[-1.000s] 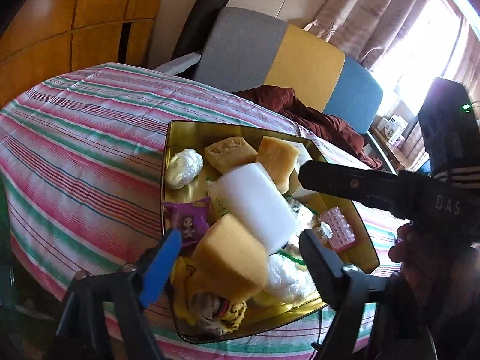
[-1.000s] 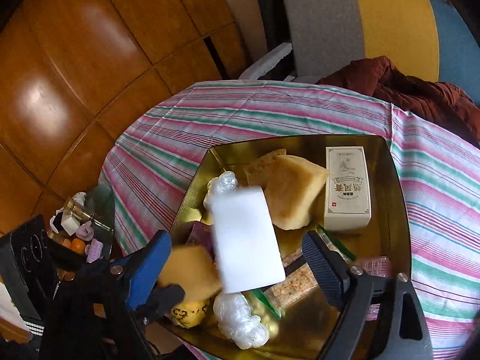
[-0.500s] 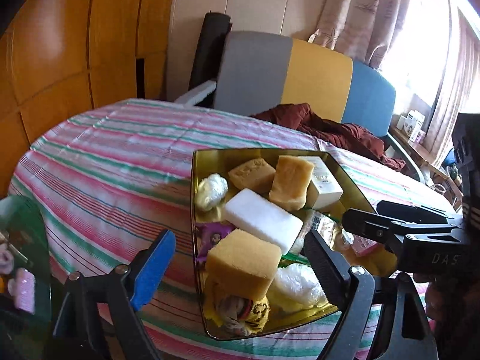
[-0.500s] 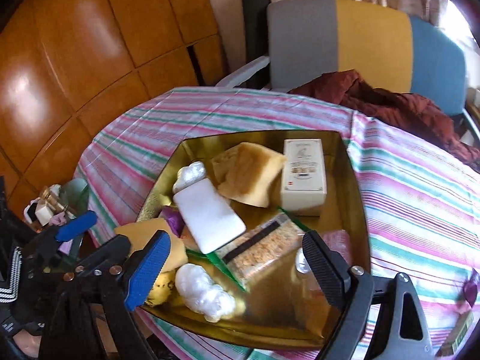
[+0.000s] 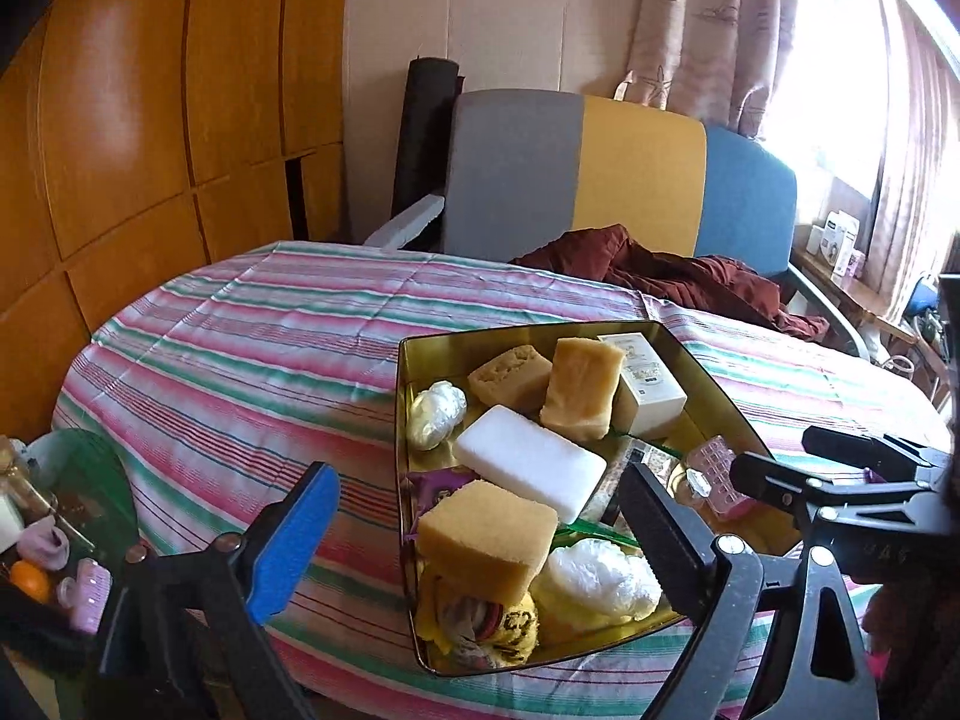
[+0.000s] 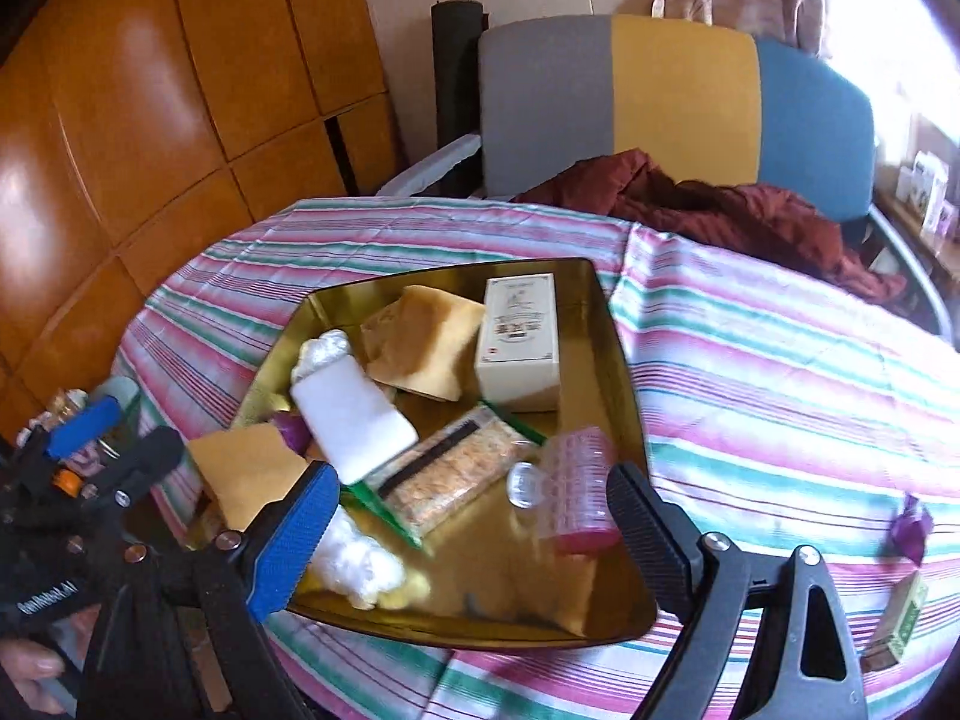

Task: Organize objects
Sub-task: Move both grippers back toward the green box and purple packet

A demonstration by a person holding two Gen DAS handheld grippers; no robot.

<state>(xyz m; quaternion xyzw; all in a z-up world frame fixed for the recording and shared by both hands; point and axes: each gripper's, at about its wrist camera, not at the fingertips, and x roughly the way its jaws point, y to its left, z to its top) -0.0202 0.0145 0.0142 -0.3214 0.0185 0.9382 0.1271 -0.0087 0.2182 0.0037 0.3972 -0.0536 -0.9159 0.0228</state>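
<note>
The left gripper (image 5: pixel 474 546) has just opened wide and the right gripper (image 6: pixel 474 531) too, both empty; the yellow sponge (image 5: pixel 487 537) looks soft and light, so pinch its sides

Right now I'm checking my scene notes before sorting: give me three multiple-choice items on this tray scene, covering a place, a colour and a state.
1. Where is the cream box?
A. in the gold tray
B. on the chair
C. on the floor

2. What colour is the hair roller?
A. green
B. pink
C. black

3. How is the right gripper?
A. shut on a sponge
B. shut, empty
C. open, empty

Answers:
1 A, it stands inside the gold tray near its far rim.
2 B, its ribbed body is pink.
3 C, its jaws stand wide apart with nothing clamped.
</note>
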